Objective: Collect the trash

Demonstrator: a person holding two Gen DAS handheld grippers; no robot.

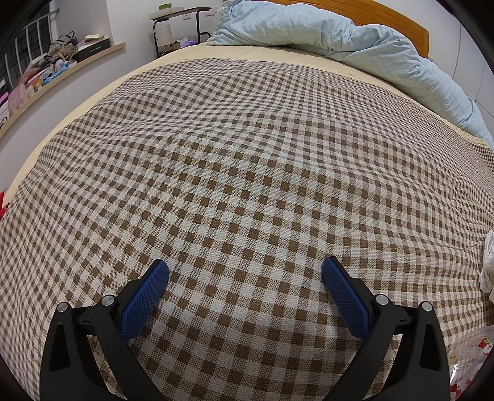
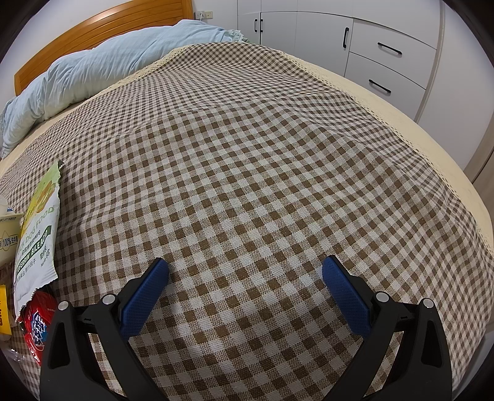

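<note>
Both views look across a bed under a brown-and-white checked cloth (image 1: 247, 154). My left gripper (image 1: 245, 266) is open just above the cloth with nothing between its blue pads. At that view's right edge lie a crumpled white tissue (image 1: 488, 262) and a clear plastic wrapper with red print (image 1: 469, 354). My right gripper (image 2: 245, 265) is open over bare checked cloth (image 2: 262, 154) too. Trash lies to its left: a white-and-green dog food bag (image 2: 38, 234), a red snack packet (image 2: 37, 324), a yellow packet (image 2: 4, 311) and a white carton (image 2: 9, 228).
A light blue duvet (image 1: 339, 37) is bunched by the wooden headboard (image 2: 102, 34). A cluttered ledge (image 1: 46, 71) and a small side table (image 1: 179, 21) stand beyond the bed's left side. White cabinets with drawers (image 2: 386, 55) line the right side.
</note>
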